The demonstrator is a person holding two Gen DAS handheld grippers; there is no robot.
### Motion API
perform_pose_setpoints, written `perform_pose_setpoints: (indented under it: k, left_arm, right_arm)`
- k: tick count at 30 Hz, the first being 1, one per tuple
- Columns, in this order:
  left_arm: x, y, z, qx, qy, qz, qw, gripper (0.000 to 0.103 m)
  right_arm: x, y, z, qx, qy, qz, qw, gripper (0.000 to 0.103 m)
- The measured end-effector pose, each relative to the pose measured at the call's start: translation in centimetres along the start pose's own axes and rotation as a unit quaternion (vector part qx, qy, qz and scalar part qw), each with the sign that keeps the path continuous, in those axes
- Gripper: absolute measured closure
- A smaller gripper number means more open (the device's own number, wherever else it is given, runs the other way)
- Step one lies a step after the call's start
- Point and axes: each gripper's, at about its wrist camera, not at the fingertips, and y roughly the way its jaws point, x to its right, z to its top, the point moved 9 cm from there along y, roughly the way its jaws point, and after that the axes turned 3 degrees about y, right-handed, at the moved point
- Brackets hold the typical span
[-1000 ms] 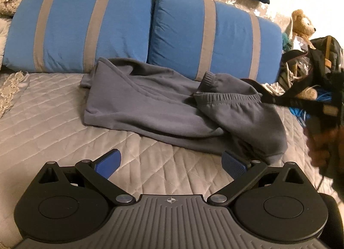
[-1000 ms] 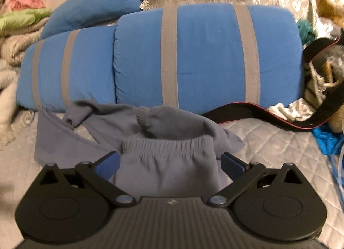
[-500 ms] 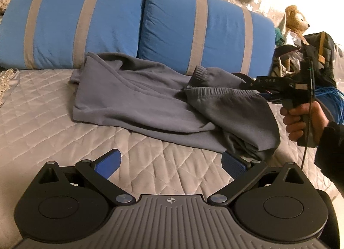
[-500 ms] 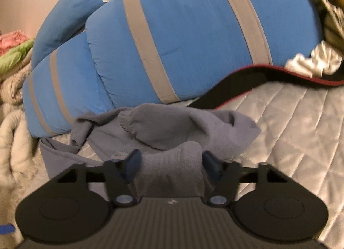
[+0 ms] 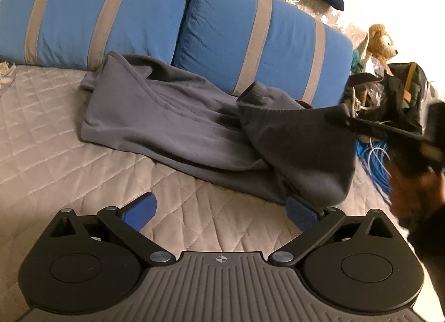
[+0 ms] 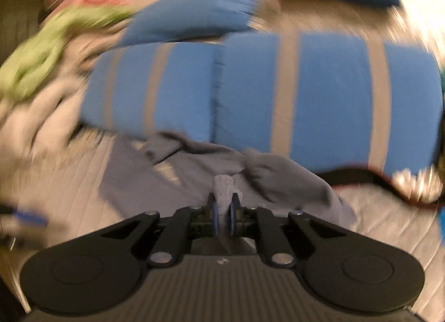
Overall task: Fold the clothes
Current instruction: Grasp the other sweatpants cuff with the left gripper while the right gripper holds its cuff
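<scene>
Waistband of the grey sweatpants [image 6: 222, 191] sits pinched in my just-closed right gripper [image 6: 223, 217] for lifting; my left gripper [image 5: 222, 212] waits open.

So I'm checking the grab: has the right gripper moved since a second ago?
Yes. The right gripper, jaws just closed on the grey sweatpants, lifted them toward the blue pillows.

- A bed with a pale quilted bedspread [image 5: 69, 138] carries everything in view.
- Grey sweatpants [image 5: 172, 127] lie crumpled across the quilt, one ribbed cuff [image 5: 257, 94] upturned near the pillows.
- Two blue pillows with grey stripes [image 5: 91, 13] [image 5: 264, 46] sit side by side at the head, touching the garment's far edge.
- A black strap with red edging [image 6: 358, 178] trails over the quilt at the right pillow's foot.
</scene>
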Motion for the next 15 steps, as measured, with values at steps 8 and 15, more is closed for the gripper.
perform_pose_setpoints:
  k: [8,15]
  left_arm:
    - [-0.5,0.7,-0.6,-0.021,-0.036,-0.037,0.9984,0.002]
    - [-1.3,1.9,-1.7,-0.052,-0.147,-0.125,0.9799,0.002]
  right_arm:
    - [-9.5,-5.9,-3.5,-0.006,-0.153,0.008,0.988,0.094]
    - [-10.6,-10.8,-7.8,-0.033,-0.121,0.028,0.992,0.094]
